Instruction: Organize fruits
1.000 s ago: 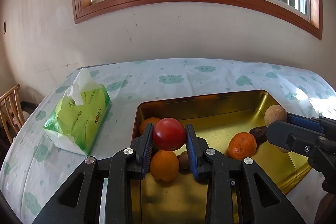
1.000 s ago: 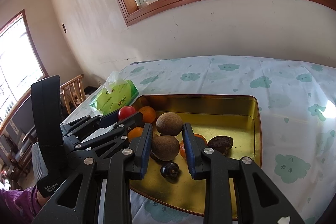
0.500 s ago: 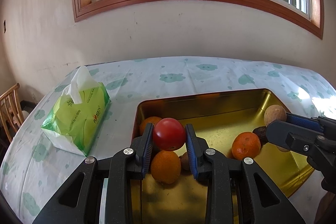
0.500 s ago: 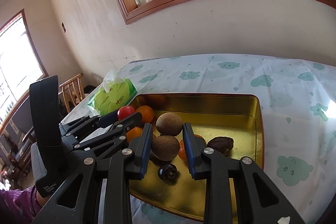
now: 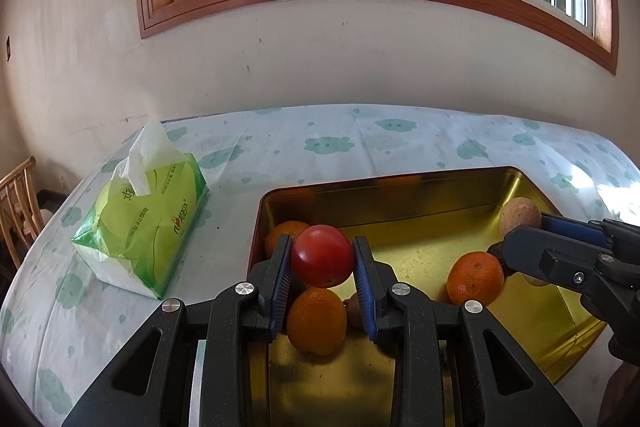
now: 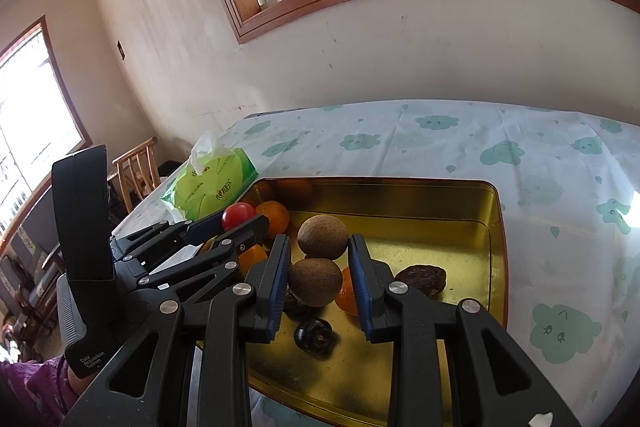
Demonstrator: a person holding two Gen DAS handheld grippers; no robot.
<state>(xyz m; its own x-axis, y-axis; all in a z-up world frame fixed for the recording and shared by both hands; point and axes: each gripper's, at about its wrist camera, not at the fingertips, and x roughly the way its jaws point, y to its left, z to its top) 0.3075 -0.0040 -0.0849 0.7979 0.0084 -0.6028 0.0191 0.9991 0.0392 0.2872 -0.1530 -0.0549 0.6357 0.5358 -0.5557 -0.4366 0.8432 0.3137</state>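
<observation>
A gold metal tray (image 5: 400,179) lies on the cloud-print tablecloth. My left gripper (image 5: 322,261) is shut on a red tomato (image 5: 322,255), held above an orange (image 5: 316,321) at the tray's left end. Two more oranges (image 5: 286,233) (image 5: 475,277) lie in the tray. My right gripper (image 6: 318,279) is shut on a round brown fruit (image 6: 315,281) over the tray (image 6: 496,227). A second brown fruit (image 6: 322,237) sits just beyond it. A wrinkled dark date (image 6: 422,279) and a small dark fruit (image 6: 313,335) rest on the tray floor.
A green tissue pack (image 5: 144,223) stands on the table left of the tray. A wooden chair (image 5: 18,203) is beyond the table's left edge. The wall and window lie behind. Bare tablecloth stretches behind and right of the tray.
</observation>
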